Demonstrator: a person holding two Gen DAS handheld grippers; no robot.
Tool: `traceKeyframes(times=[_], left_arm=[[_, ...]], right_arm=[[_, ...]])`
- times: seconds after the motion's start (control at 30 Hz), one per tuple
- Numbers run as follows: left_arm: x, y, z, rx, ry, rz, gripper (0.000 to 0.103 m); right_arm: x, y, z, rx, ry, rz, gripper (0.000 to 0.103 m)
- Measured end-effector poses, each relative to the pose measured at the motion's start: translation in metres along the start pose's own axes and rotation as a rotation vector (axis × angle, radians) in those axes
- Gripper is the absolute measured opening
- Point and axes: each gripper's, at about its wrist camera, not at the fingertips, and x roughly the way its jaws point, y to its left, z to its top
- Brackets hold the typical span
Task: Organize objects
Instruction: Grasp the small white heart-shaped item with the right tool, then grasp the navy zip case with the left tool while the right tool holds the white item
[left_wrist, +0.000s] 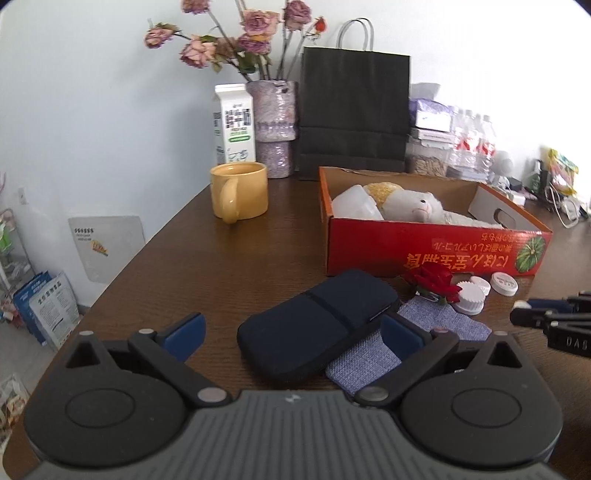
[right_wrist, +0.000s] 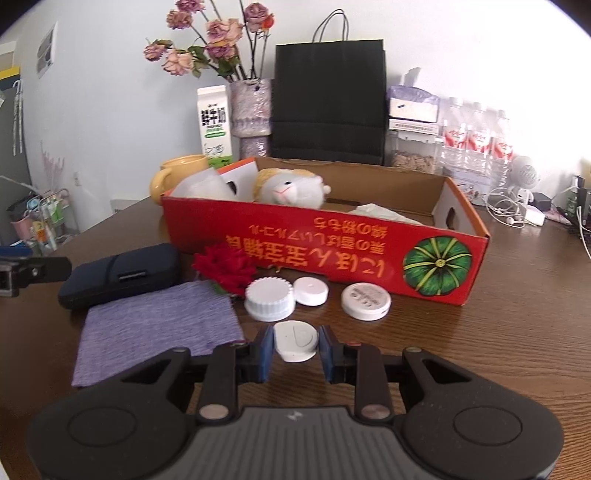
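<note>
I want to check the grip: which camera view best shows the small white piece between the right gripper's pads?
The right wrist view: the small white piece sits centred between the right gripper pads, both pressing its sides. The left wrist view shows only that gripper's tip at its right edge, not the piece.

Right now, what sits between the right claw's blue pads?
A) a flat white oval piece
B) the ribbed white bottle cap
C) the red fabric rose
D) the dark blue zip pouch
A: the right claw is closed on the flat white oval piece, both blue pads pressing its sides, above the brown wooden table.
</note>
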Motion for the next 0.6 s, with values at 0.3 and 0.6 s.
traceKeyframes(times=[0.3, 0.6], left_arm=[[0.040, -0.001, 0.009, 0.158, 0.064, -0.122, 0.103], [0.084, 0.005, 0.013, 0.179, 0.142, -0.290, 0.103]], right_arm=[[0.006, -0.018, 0.006, 0.012, -0.021, -0.058, 0.025], [0.018, -0.033, 0.004, 0.038, -0.005, -0.088, 0.025]])
